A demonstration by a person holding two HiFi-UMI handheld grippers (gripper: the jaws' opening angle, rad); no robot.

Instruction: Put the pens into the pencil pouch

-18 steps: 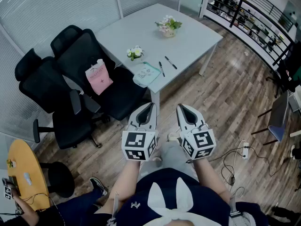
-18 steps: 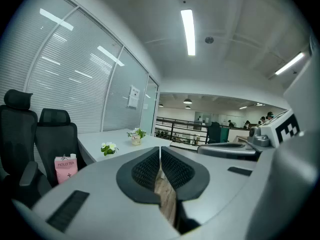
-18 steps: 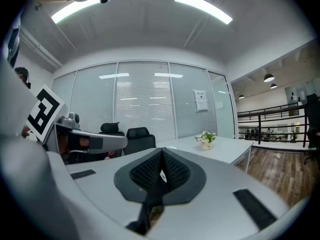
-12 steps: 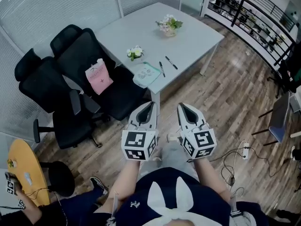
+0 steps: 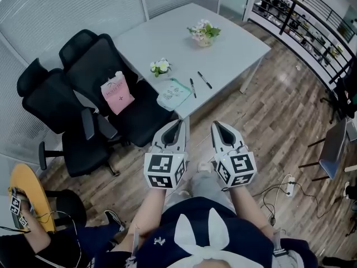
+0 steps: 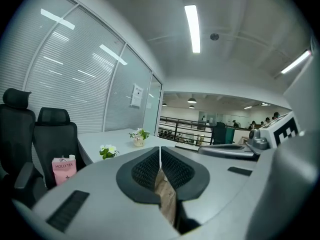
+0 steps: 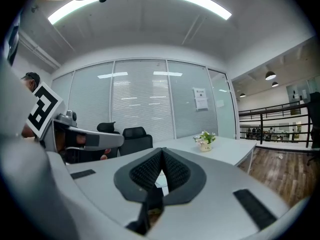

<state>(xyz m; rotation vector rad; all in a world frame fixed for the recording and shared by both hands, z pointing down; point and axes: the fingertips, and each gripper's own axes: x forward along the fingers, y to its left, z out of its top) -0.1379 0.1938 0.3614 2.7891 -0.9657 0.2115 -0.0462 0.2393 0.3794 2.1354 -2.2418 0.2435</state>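
Both grippers are clenched and empty: the left gripper point(image 5: 179, 124) and the right gripper point(image 5: 217, 125) hang side by side close to the person's body, over the wooden floor and well short of the light grey rectangular table point(image 5: 234, 49). By my reading the task has not begun. Two slim black pens point(image 5: 192, 87) point(image 5: 204, 80) lie loose on the near part of the table, just right of the flat pale-green pencil pouch point(image 5: 173, 92) at its near edge; neither is inside it. Both must be picked up and pouched. A pink paper bag point(image 6: 64, 168) on the black office chair point(image 5: 100, 66) reads "MOLLY TEA".
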